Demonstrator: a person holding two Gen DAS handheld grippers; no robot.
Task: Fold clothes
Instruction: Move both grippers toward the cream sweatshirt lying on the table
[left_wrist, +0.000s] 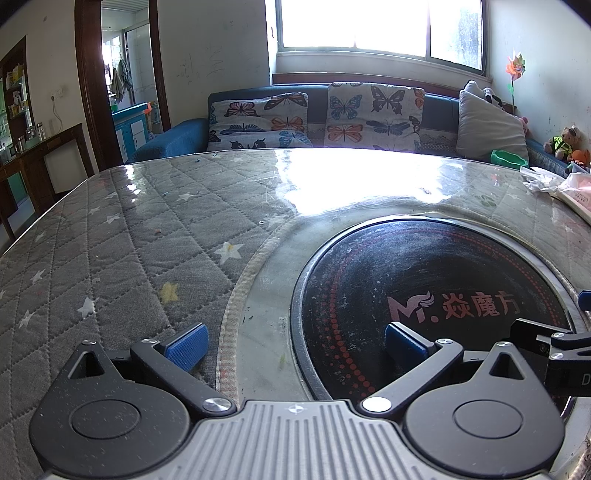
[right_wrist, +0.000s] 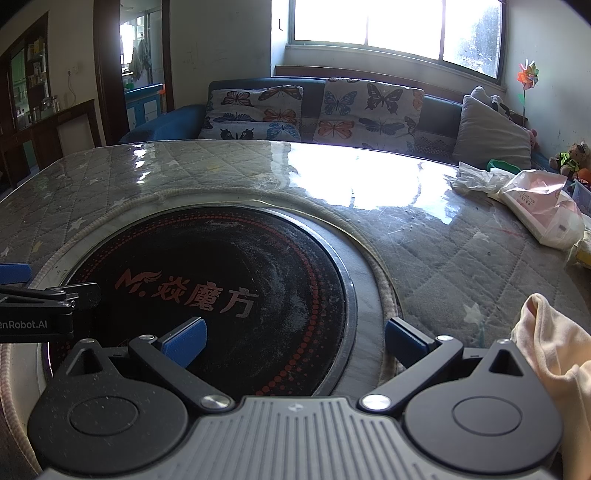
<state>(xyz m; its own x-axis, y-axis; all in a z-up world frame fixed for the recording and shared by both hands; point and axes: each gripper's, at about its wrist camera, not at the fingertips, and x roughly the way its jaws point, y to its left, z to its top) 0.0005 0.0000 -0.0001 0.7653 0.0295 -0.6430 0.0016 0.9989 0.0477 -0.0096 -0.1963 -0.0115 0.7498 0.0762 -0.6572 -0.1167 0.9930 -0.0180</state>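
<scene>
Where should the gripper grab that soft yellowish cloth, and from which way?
Probably at the raised, folded peak of the cream cloth. It lies bunched on the quilted table cover, just right of the open right gripper, and that peak sticks up free, so the fingers can close around it. Come from the left, swinging rightward. The rest runs out of view.

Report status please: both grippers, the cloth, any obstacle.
Left gripper open, empty. Right gripper open, empty. Cream cloth bunched at right gripper's right side, not gripped. Pink packet lies far right on the table.
</scene>
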